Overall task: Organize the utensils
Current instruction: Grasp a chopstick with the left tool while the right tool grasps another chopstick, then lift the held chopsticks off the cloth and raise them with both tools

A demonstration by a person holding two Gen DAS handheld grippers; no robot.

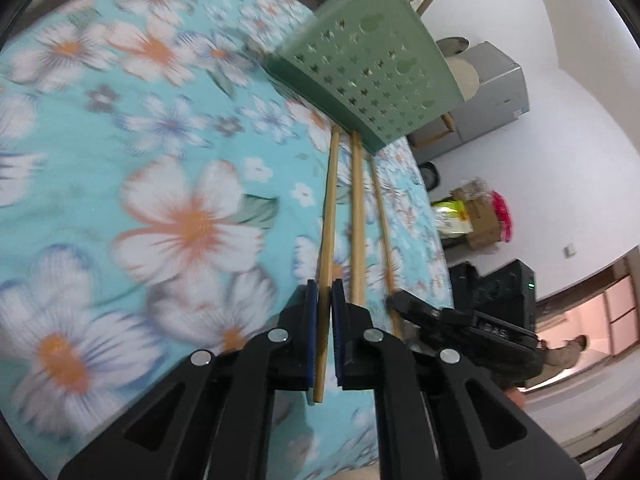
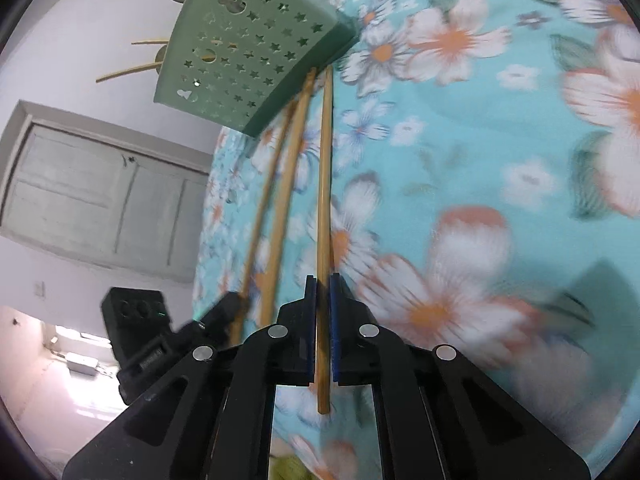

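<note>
Bamboo chopsticks (image 1: 329, 216) pinched in both grippers, probably round-shafted.

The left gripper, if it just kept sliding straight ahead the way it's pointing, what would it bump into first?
Most likely the green perforated holder. The left gripper, jaws shut on a wooden chopstick, points along that stick, whose far end lies at the holder's base on the floral cloth. Depth is hard to judge through the fisheye.

Black jaws, blue pads (image 1: 312, 320), silver rivets (image 2: 277, 331)
</note>
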